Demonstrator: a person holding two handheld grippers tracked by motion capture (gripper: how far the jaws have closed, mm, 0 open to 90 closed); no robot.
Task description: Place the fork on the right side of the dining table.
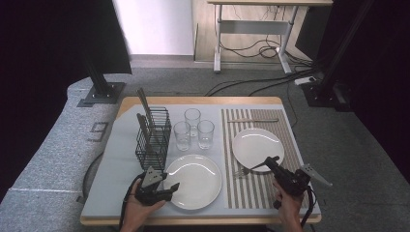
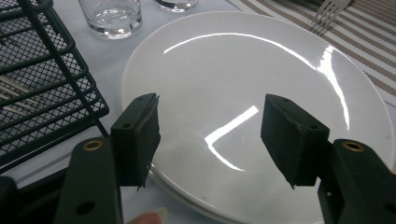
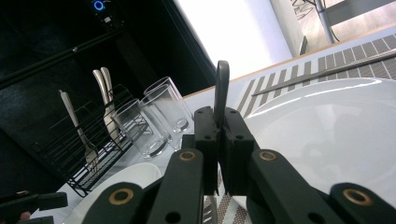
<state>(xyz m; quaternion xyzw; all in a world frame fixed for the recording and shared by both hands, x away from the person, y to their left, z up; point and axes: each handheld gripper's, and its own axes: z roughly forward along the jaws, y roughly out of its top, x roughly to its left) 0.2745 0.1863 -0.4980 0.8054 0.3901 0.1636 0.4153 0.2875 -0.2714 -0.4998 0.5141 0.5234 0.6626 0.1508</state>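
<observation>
My right gripper [image 1: 272, 161] [image 3: 223, 117] is shut on the handle of a fork [image 1: 245, 170] [image 3: 222, 84]. The fork's tines point left over the striped placemat [image 1: 251, 191], between the two white plates. The tines [image 2: 328, 9] also appear at the top right of the left gripper view. My left gripper [image 1: 170, 183] [image 2: 210, 119] stands open with nothing between its jaws. It hovers at the near left rim of the left plate [image 1: 196, 183] [image 2: 243, 70]. The right plate [image 1: 256, 145] [image 3: 336, 121] lies on the placemat just beyond the right gripper.
A black wire caddy [image 1: 153, 137] [image 2: 37, 88] [image 3: 88, 144] holding cutlery stands at the left. Three empty glasses [image 1: 193, 126] [image 3: 154, 121] cluster behind the left plate. A knife [image 1: 254, 120] lies across the far end of the placemat. The table edge is close to both hands.
</observation>
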